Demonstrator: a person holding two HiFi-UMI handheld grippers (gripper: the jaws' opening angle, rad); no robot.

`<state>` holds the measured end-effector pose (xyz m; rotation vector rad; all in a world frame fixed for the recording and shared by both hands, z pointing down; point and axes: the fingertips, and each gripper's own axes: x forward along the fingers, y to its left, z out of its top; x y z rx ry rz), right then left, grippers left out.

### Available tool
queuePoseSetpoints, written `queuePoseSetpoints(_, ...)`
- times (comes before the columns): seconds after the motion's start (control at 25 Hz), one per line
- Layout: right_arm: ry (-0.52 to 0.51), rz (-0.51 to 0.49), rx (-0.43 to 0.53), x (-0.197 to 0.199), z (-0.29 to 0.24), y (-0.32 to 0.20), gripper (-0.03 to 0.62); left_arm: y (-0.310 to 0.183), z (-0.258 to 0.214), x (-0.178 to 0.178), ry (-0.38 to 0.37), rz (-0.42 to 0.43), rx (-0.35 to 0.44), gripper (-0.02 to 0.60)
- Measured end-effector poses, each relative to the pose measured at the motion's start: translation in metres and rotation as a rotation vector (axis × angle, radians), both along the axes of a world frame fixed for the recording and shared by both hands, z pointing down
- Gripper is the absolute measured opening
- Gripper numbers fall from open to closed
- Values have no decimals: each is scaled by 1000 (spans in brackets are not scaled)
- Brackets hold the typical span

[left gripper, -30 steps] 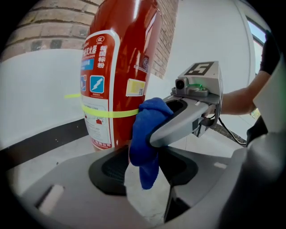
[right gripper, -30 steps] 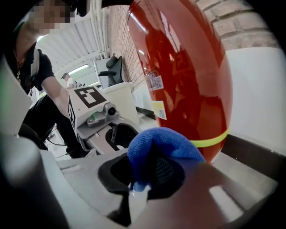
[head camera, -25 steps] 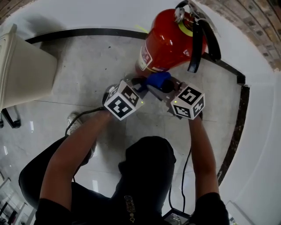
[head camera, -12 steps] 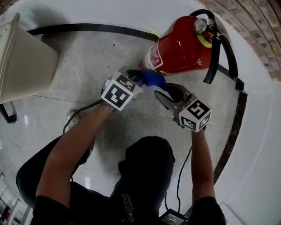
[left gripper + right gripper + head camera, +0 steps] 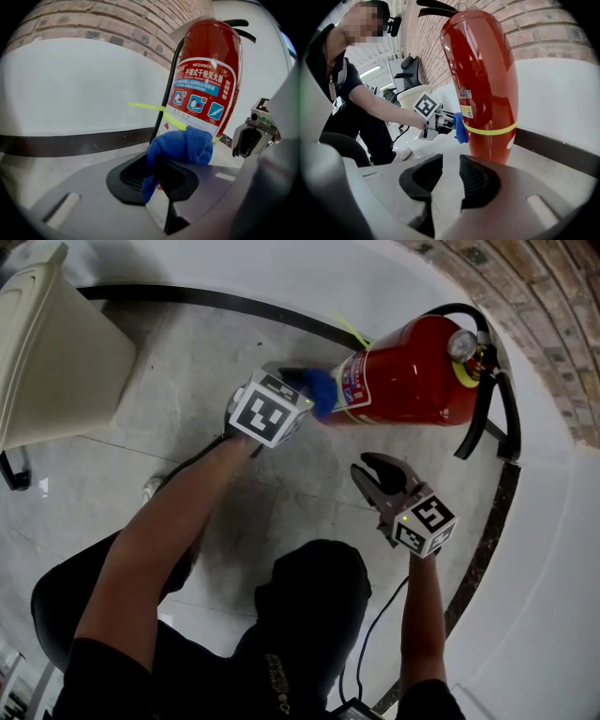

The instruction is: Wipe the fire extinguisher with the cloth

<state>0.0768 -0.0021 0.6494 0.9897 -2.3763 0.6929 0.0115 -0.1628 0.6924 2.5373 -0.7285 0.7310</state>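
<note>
A red fire extinguisher (image 5: 412, 371) stands on the floor by the wall, with a black hose and a yellow band low on its body. My left gripper (image 5: 305, 390) is shut on a bunched blue cloth (image 5: 322, 393), which lies against the cylinder's lower side by the label. In the left gripper view the cloth (image 5: 187, 145) bulges out of the jaws in front of the extinguisher (image 5: 206, 79). My right gripper (image 5: 380, 479) hangs apart from both, nearer the person, open with nothing between its jaws. The right gripper view shows the extinguisher (image 5: 485, 79) and the cloth (image 5: 460, 126) beyond its gap.
A beige bin (image 5: 56, 362) stands at the left. A black strip (image 5: 206, 304) borders the tiled floor under the white wall base, with brick wall above. A cable (image 5: 183, 474) and the person's shoe (image 5: 155, 491) lie near the left arm.
The left gripper carried the cloth away from the person and onto the extinguisher's side. The right gripper opened, came off the cloth and drew back toward the person.
</note>
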Motion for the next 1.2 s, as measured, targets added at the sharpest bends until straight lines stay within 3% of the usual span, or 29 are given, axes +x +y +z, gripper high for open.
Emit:
queuePoseSetpoints(0.32, 76, 36, -17, -3, 4, -14, 99, -43, 17, 13, -15, 1, 0, 52)
queuePoseSetpoints(0.4, 108, 30, -9, -5, 7, -17, 2, -52, 21, 19, -29, 17, 9, 52)
queuePoseSetpoints(0.6, 124, 15, -48, -14, 16, -11, 2, -69, 28, 36, -7, 59, 9, 52)
queuePoseSetpoints(1.0, 146, 100, -86, -12, 24, -2, 2, -83, 38, 69, 42, 127, -14, 51)
queuePoseSetpoints(1.2, 136, 89, -84, -14, 25, -7, 2, -70, 53, 43, -28, 134, -46, 49)
